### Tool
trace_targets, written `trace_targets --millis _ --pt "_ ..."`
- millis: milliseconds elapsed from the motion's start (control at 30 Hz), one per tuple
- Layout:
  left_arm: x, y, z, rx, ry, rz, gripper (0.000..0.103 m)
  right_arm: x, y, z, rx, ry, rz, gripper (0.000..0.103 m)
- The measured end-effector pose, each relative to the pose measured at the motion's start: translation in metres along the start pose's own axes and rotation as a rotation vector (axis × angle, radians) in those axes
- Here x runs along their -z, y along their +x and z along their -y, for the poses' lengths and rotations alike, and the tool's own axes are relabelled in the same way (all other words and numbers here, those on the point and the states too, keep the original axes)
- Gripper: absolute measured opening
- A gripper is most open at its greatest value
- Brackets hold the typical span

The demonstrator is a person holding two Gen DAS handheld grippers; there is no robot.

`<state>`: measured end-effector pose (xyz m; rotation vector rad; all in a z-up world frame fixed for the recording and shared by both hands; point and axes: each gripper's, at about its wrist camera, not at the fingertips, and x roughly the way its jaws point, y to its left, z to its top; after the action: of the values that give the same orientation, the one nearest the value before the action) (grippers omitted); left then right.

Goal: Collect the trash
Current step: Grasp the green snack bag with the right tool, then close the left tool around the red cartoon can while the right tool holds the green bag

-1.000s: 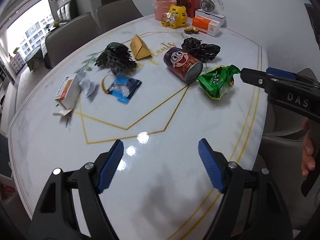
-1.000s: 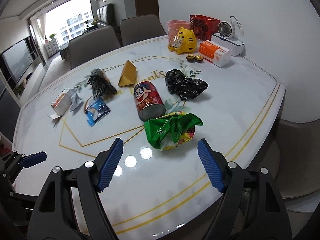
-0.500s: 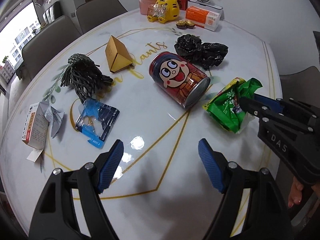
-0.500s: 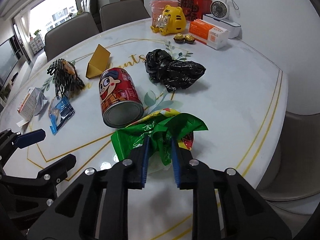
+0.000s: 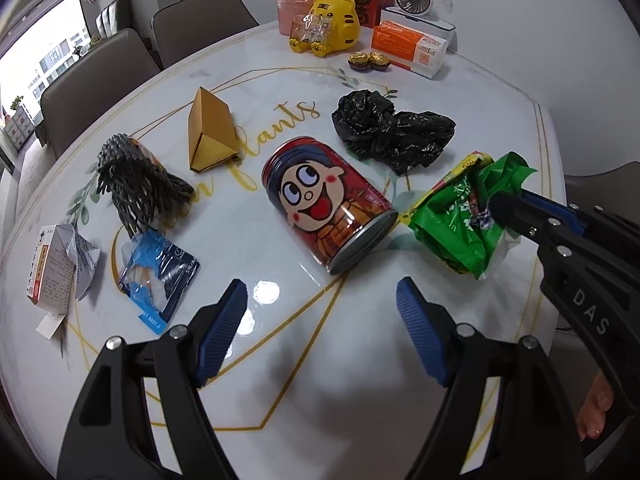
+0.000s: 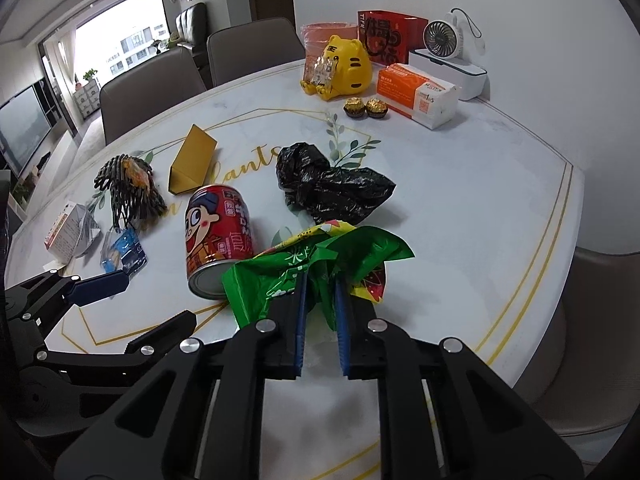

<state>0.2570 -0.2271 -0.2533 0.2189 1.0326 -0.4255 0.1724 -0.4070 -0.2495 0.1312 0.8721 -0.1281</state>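
The table (image 5: 480, 92) is white like marble, with thin gold lines and gold writing on top; grey chairs (image 6: 156, 88) stand at its far side, and a big bright window (image 6: 120, 44) is behind them; the right gripper (image 6: 320, 292) is pinching the green wrapper (image 6: 320, 260) near the table's right edge, just beside the red can (image 5: 324, 200) lying on its side; the left gripper (image 5: 322, 308) is spread wide over bare table in front of the can; a black bag (image 5: 388, 132) sits crumpled behind the can; a yellow tiger toy (image 5: 324, 28) and a small white fan (image 6: 444, 38) stand by the wall.
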Motion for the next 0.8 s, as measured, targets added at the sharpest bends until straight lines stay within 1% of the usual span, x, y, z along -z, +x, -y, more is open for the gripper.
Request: trace_targets --millis 267,400,700,800 --pt "-0.023 0.019 0.013 -0.001 -0.025 0.006 0.077 -0.019 0.008 0.018 0.005 0.000 0.037 0.012" --pt "-0.030 0.030 0.017 -0.026 -0.047 0.003 0.077 -0.025 0.013 0.022 -0.004 0.002 0.045 0.012" --pt "-0.039 0.052 0.020 -0.077 -0.143 -0.007 0.077 -0.026 0.023 0.026 -0.019 -0.004 0.038 0.011" --pt "-0.040 0.054 0.023 -0.102 -0.156 0.010 0.077 -0.027 0.025 0.028 -0.025 -0.005 0.034 0.011"
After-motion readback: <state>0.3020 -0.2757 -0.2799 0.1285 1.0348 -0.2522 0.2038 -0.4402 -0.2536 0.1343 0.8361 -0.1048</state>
